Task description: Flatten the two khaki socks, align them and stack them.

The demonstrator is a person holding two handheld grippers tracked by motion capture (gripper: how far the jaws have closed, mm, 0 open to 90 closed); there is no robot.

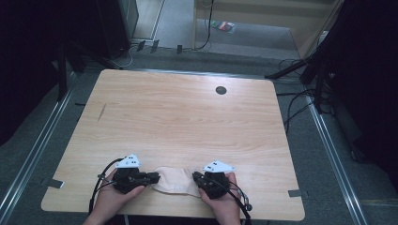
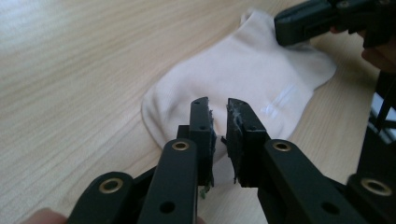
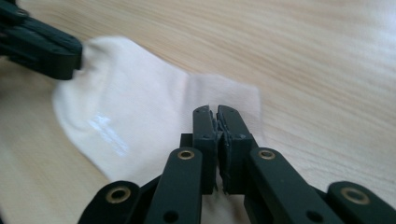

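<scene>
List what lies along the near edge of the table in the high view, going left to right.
Left hand → left gripper → sock → right gripper → right hand, all on the table.

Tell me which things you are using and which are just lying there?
Used: sock, left gripper, right gripper, table.
Lying about: packet on the floor, cables beside the table, hole cap.
</scene>
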